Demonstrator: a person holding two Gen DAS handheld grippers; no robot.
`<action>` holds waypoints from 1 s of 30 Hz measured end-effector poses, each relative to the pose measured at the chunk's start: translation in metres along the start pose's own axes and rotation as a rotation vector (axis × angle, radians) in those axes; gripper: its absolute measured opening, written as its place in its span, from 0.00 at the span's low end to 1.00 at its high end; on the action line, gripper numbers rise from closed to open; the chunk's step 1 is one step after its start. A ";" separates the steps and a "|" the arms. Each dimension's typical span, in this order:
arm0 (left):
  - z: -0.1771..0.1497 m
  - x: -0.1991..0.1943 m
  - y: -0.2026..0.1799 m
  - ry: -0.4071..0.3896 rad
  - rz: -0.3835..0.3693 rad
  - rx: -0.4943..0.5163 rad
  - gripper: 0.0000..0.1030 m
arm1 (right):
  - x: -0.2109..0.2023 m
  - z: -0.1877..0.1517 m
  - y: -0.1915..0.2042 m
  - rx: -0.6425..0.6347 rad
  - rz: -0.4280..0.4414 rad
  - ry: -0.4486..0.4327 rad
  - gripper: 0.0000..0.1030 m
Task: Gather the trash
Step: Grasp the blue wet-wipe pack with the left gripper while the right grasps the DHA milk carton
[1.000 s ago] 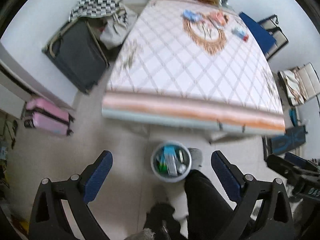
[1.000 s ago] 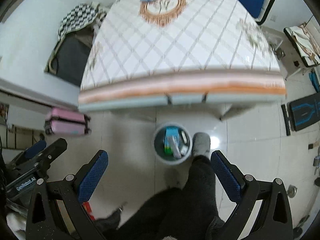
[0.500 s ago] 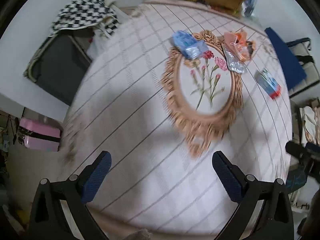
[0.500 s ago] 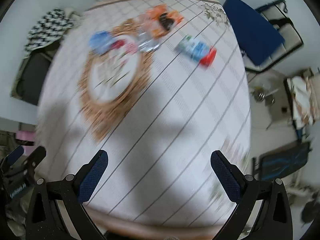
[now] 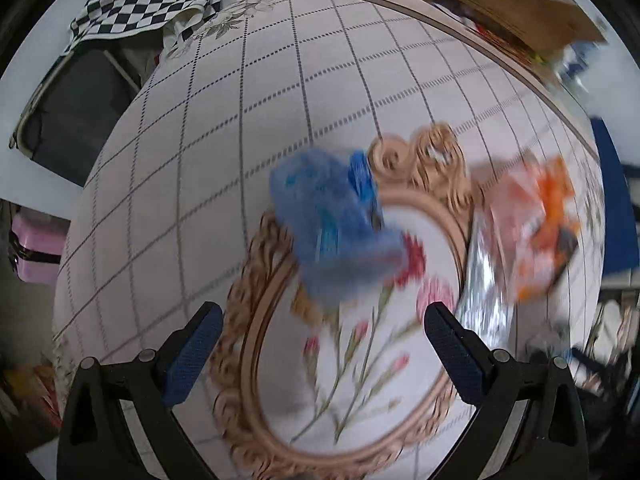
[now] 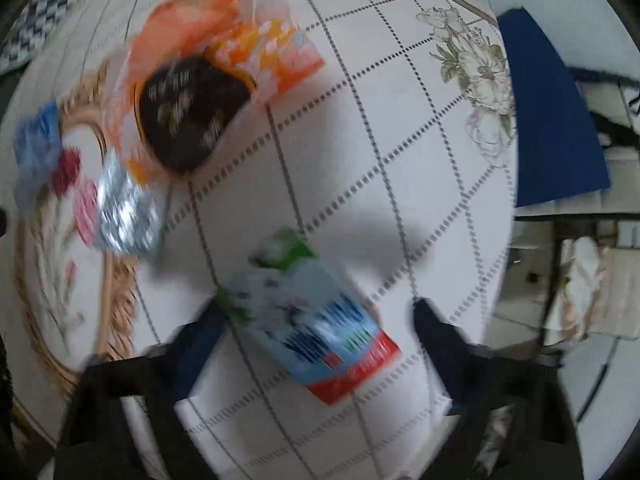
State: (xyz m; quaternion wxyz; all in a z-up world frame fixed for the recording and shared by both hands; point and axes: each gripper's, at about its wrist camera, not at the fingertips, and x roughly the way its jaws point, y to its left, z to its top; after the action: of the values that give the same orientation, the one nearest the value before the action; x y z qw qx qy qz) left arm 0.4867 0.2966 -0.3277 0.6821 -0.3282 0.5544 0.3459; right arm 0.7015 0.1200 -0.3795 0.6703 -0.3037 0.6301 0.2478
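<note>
A crumpled blue wrapper [image 5: 336, 232] lies on the table's gold floral medallion, just beyond my open, empty left gripper [image 5: 320, 344]. To its right lie an orange snack packet [image 5: 540, 224] and a silver foil wrapper [image 5: 486, 300]. In the right wrist view a light-blue and red packet [image 6: 316, 320] lies between the fingers of my open right gripper [image 6: 320, 332], whose pads stand wide of it. The orange packet [image 6: 212, 80], the silver foil [image 6: 124, 208] and the blue wrapper [image 6: 34, 148] lie farther to the left. Both views are motion-blurred.
The table [image 5: 200, 160] wears a white cloth with a diamond grid. Cardboard boxes [image 5: 520, 4] and gold items stand at its far edge. A checkered cloth [image 5: 144, 0] and a dark suitcase [image 5: 72, 108] lie to the left, a blue chair [image 6: 548, 120] to the right.
Both grippers rose from the floor bin, swung over the table and dropped close to the trash. The left now faces the blue wrapper, the right the light-blue and red packet.
</note>
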 end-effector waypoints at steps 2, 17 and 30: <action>0.013 0.013 0.002 0.023 -0.002 -0.035 1.00 | 0.000 0.005 -0.009 0.118 0.047 -0.012 0.63; 0.008 0.029 -0.007 0.012 -0.024 0.087 0.29 | 0.019 0.020 -0.014 0.185 0.102 0.025 0.62; -0.109 -0.053 -0.008 -0.088 -0.017 0.327 0.21 | -0.036 -0.082 0.022 0.260 0.089 -0.134 0.52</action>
State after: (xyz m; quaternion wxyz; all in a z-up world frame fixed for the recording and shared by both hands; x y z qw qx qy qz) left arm 0.4279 0.1964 -0.2930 0.7529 -0.2021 0.5701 0.2594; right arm 0.6257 0.0779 -0.3473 0.7328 -0.1691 0.6237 0.2133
